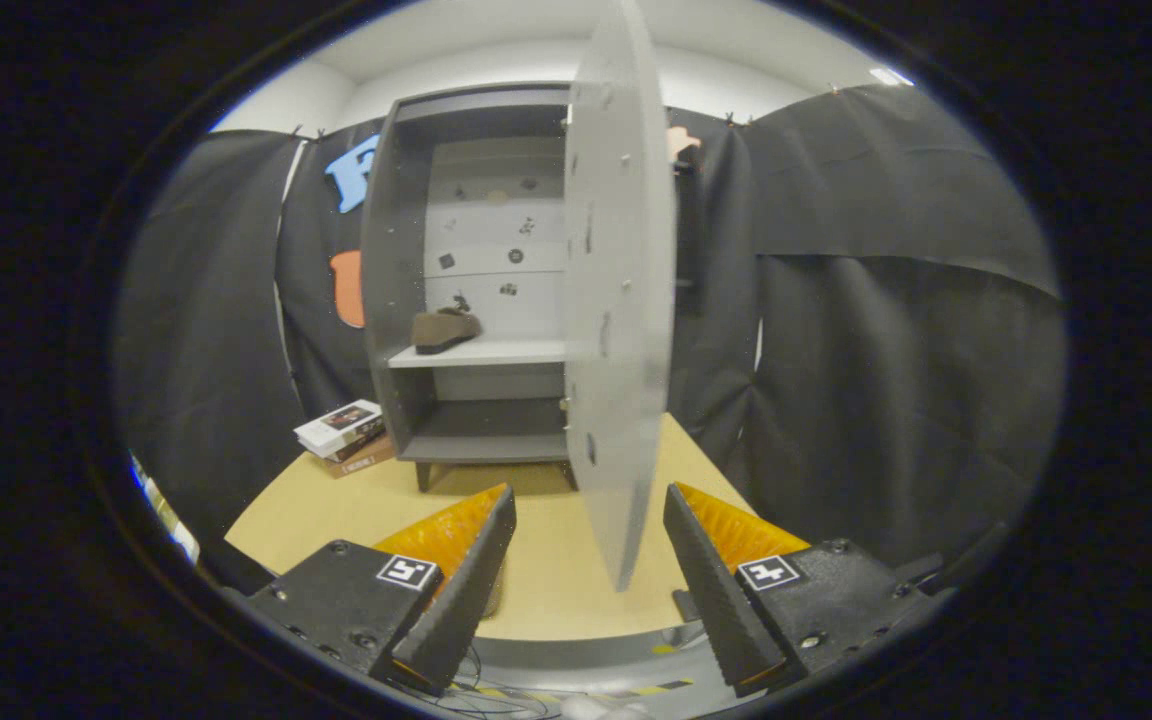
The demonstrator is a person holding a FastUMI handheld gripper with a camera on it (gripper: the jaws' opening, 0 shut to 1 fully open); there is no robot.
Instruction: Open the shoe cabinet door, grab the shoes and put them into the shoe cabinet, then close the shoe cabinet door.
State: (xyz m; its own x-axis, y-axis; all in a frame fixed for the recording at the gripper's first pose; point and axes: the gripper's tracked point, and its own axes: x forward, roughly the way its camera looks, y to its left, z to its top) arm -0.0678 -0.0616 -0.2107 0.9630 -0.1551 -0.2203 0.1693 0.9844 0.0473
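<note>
Grey door (619, 290) edge between spread claw (589, 505) fingers

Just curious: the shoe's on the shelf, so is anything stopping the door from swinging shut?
Nothing visible does. The open door reaches out between the spread fingers of the gripper; the shoe sits well back on the cabinet shelf.

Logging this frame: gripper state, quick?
Gripper: open, holding nothing; the swung-out cabinet door edge stands between the fingers, touched by neither. Brown shoe is already on the cabinet shelf.
</note>
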